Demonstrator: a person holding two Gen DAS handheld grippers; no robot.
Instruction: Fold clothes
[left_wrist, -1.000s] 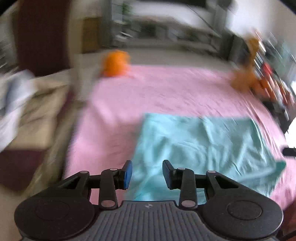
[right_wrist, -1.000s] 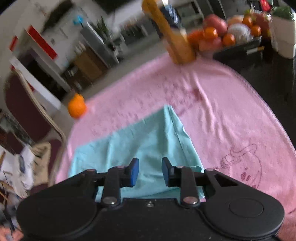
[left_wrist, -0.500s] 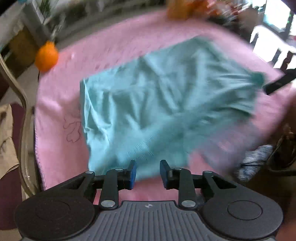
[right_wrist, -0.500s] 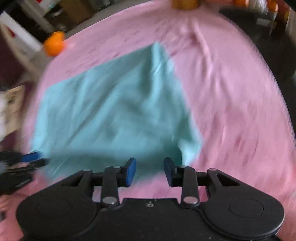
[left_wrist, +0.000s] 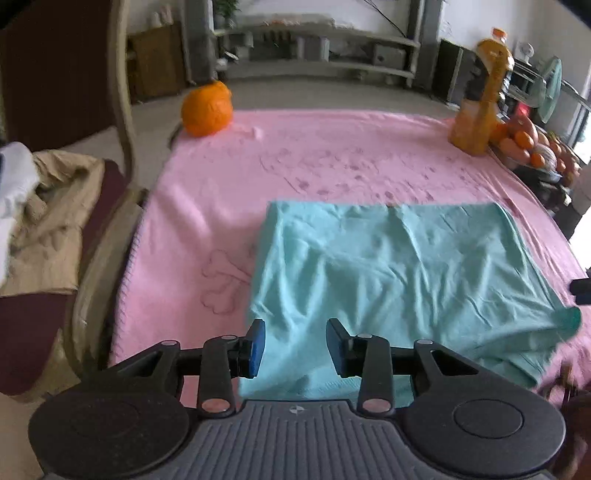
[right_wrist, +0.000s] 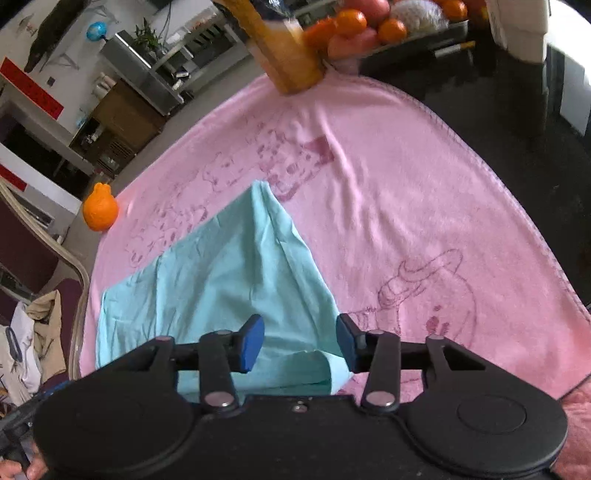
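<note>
A teal garment (left_wrist: 399, 266) lies spread flat on a pink blanket (left_wrist: 314, 158) over the table. It also shows in the right wrist view (right_wrist: 229, 280), where its near right corner is turned up. My left gripper (left_wrist: 294, 348) is open and empty above the garment's near left edge. My right gripper (right_wrist: 300, 343) is open and empty above the garment's near right corner. Neither gripper holds cloth.
An orange fruit (left_wrist: 207, 109) sits at the blanket's far left corner. A juice bottle (left_wrist: 480, 99) and a tray of fruit (left_wrist: 532, 147) stand at the far right. A chair (left_wrist: 55, 221) piled with clothes stands to the left. Dark bare table (right_wrist: 535, 158) lies right of the blanket.
Both grippers swung down over the garment and then drew back and levelled out. The garment lies in the same place. Both grippers stayed open, a little wider now.
</note>
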